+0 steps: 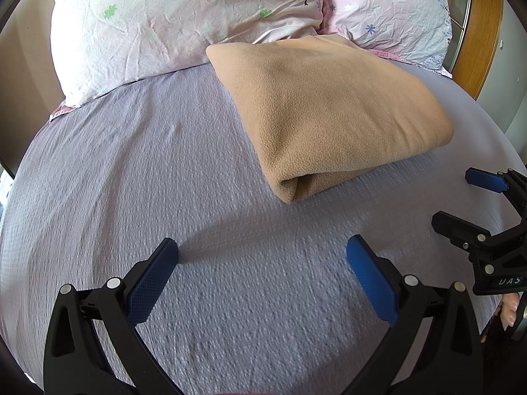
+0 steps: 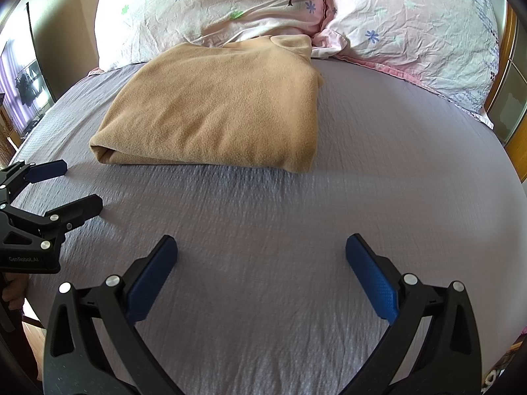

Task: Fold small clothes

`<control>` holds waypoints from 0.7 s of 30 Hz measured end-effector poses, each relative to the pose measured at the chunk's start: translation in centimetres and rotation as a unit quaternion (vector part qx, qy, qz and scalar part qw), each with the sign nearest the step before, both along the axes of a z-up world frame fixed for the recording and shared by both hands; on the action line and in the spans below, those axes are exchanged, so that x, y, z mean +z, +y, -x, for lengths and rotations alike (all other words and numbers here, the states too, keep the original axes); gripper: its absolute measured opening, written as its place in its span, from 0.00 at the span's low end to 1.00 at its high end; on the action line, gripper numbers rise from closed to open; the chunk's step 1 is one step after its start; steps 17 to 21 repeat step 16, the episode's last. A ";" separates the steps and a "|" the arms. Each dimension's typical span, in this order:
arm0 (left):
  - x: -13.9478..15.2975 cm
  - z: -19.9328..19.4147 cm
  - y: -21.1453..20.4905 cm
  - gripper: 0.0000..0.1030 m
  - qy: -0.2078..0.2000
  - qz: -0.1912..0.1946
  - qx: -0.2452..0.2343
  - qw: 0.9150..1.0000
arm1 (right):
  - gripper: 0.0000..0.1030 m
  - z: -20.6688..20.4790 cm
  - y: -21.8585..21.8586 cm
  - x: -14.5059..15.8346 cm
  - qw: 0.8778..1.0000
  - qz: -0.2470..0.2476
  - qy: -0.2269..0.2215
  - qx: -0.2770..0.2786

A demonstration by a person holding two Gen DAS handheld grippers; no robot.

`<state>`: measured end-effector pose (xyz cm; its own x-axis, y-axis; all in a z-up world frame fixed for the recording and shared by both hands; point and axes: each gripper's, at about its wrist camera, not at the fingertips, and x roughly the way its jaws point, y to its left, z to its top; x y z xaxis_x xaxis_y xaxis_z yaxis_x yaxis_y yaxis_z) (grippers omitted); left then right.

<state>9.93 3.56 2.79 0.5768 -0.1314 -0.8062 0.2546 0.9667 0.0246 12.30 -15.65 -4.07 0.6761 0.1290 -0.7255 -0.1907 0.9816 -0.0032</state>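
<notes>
Resting folded on a lavender textured bedsheet [image 1: 164,181], a tan fleece garment [image 1: 329,105] fills the upper right of the left wrist view, its rolled fold edge facing the camera and its far end touching two pale pink floral pillows [image 1: 184,16] along the top of the frame. The left gripper [image 1: 262,251], black-framed with blue ribbed pads, hovers at the bottom of the frame with its fingers spread wide and nothing between them, well short of the garment. At the right edge, the right gripper [image 1: 457,197] is also seen parted and empty above the sheet.

From the right wrist view, the same tan fleece garment [image 2: 224,108] lies in the upper middle of the frame as a neat rectangle, a collar-like bump at its far end against the pillows [image 2: 411,23]. The right gripper [image 2: 262,251] sits at the bottom, fingers apart and holding nothing. The left gripper [image 2: 82,186] shows at the left edge, likewise spread and near the garment's near left corner.

Judging by the tidy stack, the folding looks finished or nearly so. Any further fold would call for both grippers to advance and pinch the near edge.
</notes>
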 end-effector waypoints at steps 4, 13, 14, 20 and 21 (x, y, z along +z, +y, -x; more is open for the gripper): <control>0.0 0.1 0.0 0.99 -0.001 0.000 0.001 1.000 | 0.98 0.0 0.0 0.0 1.000 0.000 0.000 -0.001; 0.1 0.1 0.0 0.99 -0.001 0.000 0.002 1.000 | 0.98 0.0 0.0 0.0 1.000 0.000 0.000 -0.001; 0.1 0.1 0.0 0.99 -0.001 0.000 0.002 1.000 | 0.98 0.1 0.0 0.0 1.000 0.000 0.000 -0.001; 0.0 0.1 -0.1 0.99 -0.001 0.000 0.002 1.000 | 0.98 0.0 0.0 0.0 1.000 0.000 0.000 -0.001; 0.0 0.1 -0.1 0.99 -0.001 0.000 0.002 1.000 | 0.98 0.0 0.0 0.0 1.000 0.000 0.000 -0.001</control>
